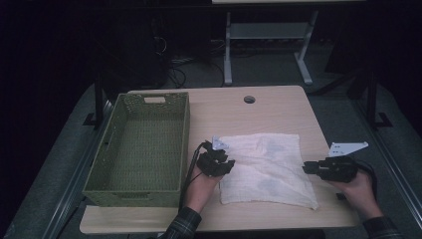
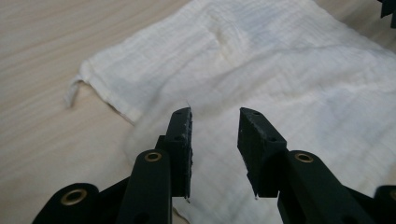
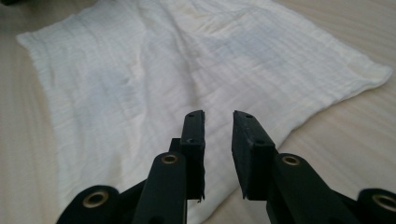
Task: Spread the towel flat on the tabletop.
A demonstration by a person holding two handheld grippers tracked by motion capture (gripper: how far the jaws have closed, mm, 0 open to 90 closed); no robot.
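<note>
- The tabletop (image 1: 259,112) is light wood with a round cable hole (image 1: 249,99) near its far edge; its near edge is partly cut off by the bottom of the high view, and the room beyond is too dark to read apart from a pale desk frame (image 1: 268,35) and some cables on the floor.
- A green woven basket (image 1: 112,149) stands on the left part of the tabletop, its long side running away from the person; the inside looks bare, though the dim light hides fine detail.
- A white cloth (image 1: 268,169) lies spread nearly flat on the tabletop just right of the basket, between the two grippers; faint grey patches show on it, and its near right corner ends in a point. In the left gripper view one corner of the cloth (image 2: 261,65) ends in a small loose tab.
- The left gripper (image 1: 215,163), held by the person's left hand (image 1: 199,191), sits over the cloth's left edge. Its jaws stand apart with nothing between them, just above the cloth (image 2: 214,135); whether they touch the fabric cannot be told.
- The right gripper (image 1: 332,168), in the right hand (image 1: 359,191), rests at the cloth's right edge, pointing left. Its jaws are apart and empty over the cloth's border (image 3: 218,140).
- A plaid sleeve (image 1: 181,226) is cut off at the bottom.
</note>
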